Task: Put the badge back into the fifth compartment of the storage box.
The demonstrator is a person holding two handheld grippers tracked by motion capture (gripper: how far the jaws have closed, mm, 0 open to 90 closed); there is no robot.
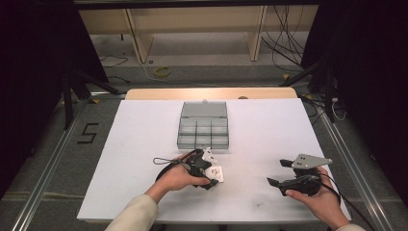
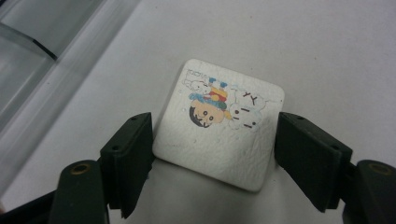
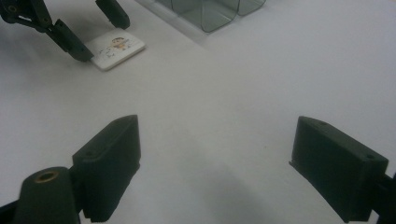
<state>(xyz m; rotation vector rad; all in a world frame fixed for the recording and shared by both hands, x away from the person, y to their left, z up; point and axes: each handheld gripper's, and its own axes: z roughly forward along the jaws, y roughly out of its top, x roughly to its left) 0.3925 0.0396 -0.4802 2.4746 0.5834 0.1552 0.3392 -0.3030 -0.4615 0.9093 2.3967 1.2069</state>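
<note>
A small white square tile [image 2: 219, 123] with a colourful cartoon picture lies flat on the white table. My left gripper [image 2: 213, 158] is open, one jaw on each side of the tile's near half and close to its edges. In the high view the tile [image 1: 219, 172] sits just in front of the clear box, with the left gripper [image 1: 211, 176] over it. My right gripper [image 3: 215, 172] is open with nothing but bare table between its jaws. It is held at the right [image 1: 279, 172], pointing left toward the tile [image 3: 116, 46].
A clear plastic compartment box [image 1: 203, 126] with its lid open stands at the middle of the white table [image 1: 269, 130]; its edge [image 2: 28, 56] lies just left of the tile. A wooden strip [image 1: 211, 93] borders the far edge. Cables lie on the floor beyond.
</note>
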